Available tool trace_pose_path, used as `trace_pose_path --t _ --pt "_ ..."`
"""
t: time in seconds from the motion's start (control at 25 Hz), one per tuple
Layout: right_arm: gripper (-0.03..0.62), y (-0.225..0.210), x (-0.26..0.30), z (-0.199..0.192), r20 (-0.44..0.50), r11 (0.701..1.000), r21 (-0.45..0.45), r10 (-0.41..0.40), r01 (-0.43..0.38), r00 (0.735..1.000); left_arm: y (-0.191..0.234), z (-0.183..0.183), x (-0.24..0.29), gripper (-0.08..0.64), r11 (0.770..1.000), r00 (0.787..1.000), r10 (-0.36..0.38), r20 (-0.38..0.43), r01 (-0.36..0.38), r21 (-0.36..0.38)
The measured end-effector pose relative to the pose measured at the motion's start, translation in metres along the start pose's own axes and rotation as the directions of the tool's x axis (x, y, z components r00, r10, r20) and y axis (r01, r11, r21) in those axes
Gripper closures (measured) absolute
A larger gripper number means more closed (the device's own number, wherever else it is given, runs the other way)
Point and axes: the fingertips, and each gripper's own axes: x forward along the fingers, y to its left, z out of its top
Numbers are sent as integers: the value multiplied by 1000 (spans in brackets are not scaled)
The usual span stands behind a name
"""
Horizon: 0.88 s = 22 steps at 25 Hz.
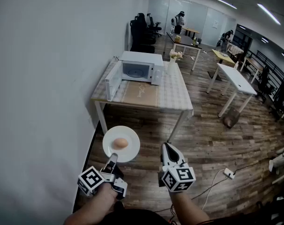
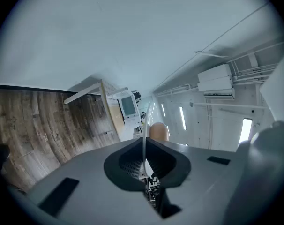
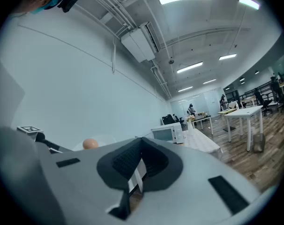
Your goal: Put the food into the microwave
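Egg [image 1: 120,143], seemingly, on plate [image 1: 133,150] in tool [image 1: 112,158]

An open office: white desks [image 1: 236,77], black swivel chairs [image 1: 142,32], glass partitions [image 1: 205,18].

Bright, even light from ceiling strips [image 1: 271,13] above-right of microwave [image 1: 141,72]; soft shadow beneath table [image 1: 175,97] under microwave; gripper views fisheye-warped, corners black.
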Motion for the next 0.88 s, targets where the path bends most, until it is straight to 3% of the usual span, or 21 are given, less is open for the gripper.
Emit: trace_pose_path --t 0.52,0.88 --pt "586 5 -6 -1 -13 1000 7 -17 17 1000 -2 0 -5 545 1000 1000 -3 -22 3 16" --pt "586 22 9 -9 -19 1000 12 -20 20 1000 9 19 -5 545 1000 999 -1 -39 1 13"
